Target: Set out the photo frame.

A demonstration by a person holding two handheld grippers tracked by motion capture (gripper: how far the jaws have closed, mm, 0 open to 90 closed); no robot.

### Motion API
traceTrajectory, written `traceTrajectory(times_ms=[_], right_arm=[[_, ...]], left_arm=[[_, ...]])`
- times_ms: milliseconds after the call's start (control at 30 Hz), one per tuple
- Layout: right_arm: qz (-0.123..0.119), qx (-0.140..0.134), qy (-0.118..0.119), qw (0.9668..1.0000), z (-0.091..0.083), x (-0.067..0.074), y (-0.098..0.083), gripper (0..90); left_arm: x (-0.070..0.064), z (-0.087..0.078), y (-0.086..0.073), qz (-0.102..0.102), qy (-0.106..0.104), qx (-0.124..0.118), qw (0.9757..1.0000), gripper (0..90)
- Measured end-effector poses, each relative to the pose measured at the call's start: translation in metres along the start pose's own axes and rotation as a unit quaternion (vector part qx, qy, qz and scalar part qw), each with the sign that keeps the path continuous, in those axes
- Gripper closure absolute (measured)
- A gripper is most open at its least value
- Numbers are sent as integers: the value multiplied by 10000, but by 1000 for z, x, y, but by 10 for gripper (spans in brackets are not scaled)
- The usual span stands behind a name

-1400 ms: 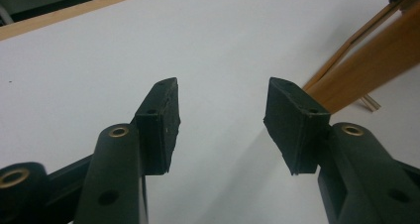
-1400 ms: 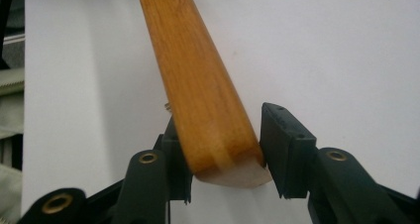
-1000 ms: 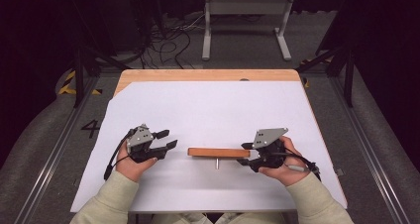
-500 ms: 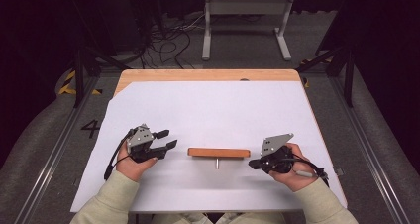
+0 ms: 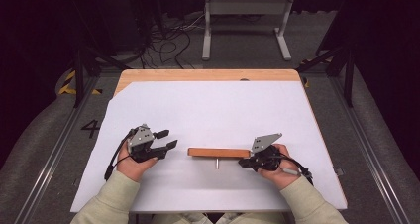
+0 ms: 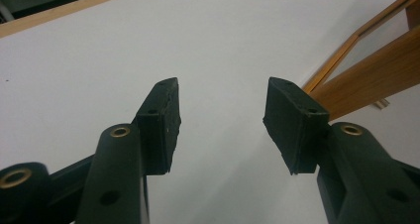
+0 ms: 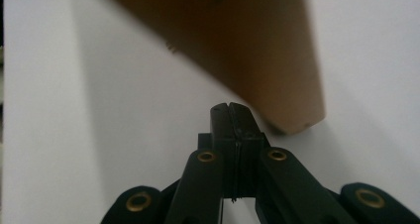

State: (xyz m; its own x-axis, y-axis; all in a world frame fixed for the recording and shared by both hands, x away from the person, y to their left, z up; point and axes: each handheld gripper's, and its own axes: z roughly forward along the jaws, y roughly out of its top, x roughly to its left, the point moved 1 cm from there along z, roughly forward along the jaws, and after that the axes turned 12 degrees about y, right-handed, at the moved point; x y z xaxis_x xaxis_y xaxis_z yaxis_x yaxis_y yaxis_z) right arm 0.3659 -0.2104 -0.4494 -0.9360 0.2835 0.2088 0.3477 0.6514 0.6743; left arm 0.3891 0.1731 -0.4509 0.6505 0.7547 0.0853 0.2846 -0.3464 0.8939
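- My left gripper (image 5: 165,139) has matt black plastic jaws; their pads (image 6: 163,120) look like dull, faintly grainy rubber, and brass-coloured rivets sit in the arms.
- My right gripper (image 5: 242,162) is the same matt black, its jaws pressed together, with a flat grey plate (image 5: 265,142) on top, metal by the look of it.
- The frame (image 5: 218,152) is warm brown wood, smooth and satin; a small metal peg (image 5: 216,163) sticks out of it.
- The table (image 5: 208,75) is pale wood at its edge, with a smooth matt white sheet (image 5: 223,110) over it.
- My sleeves (image 5: 111,201) are soft, pale green cloth.
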Motion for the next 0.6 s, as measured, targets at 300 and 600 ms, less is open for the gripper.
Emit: traceTrajectory(times_ms=[300,600], right_arm=[[304,-113,-309,9990,-2,-20,7,900],[560,-340,-433,9969,2,-47,17,900]], left_arm=[[-2,-1,0,7,-3,0,10000,478],[-9,2,-1,111,-98,60,9999,480]])
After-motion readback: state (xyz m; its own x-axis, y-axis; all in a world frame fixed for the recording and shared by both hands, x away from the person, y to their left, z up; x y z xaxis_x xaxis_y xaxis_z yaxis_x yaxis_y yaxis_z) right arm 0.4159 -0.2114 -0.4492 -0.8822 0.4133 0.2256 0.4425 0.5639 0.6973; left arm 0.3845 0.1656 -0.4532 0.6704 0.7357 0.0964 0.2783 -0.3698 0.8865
